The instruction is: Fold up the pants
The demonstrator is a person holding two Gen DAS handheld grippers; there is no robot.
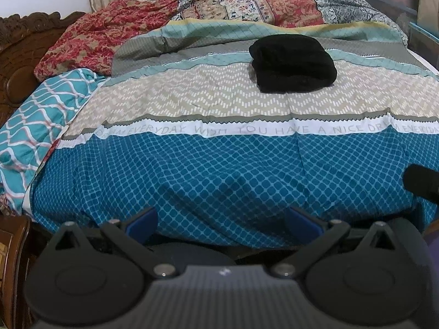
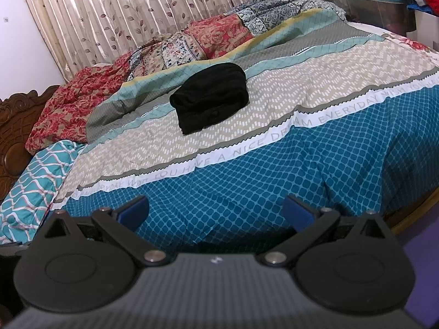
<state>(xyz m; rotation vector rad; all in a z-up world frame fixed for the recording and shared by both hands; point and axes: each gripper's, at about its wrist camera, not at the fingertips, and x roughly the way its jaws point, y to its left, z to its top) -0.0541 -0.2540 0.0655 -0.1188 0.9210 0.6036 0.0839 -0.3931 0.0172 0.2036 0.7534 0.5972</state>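
On the bed [image 1: 219, 164], a black bundle of pants [image 1: 293, 63] lies on the beige zigzag band of the bedspread [image 1: 192, 104], well beyond both tools and touching neither. It looks already folded into a compact, thick stack, so the task seems at or near its end. The left hand-held gripper [image 1: 222, 219] hangs over the near blue edge of the bed with its blue-padded fingers spread wide and nothing between them; the right hand-held gripper [image 2: 216, 211] is likewise spread and empty, low at the bed's edge. If any step remains, it is probably to check the stack: reach in level, press lightly on top to flatten it, and square any loose edge without dragging the cloth across the cover. Black fabric swallows detail, so the layers, waistband and leg ends cannot be told apart, and the far side of the bundle is hidden. A dark shape [image 1: 422, 183] at the right border of the left view is cut off and unclear. Behind, a rumpled quilt [image 2: 214, 35] and curtain [image 2: 123, 13] fill the background.
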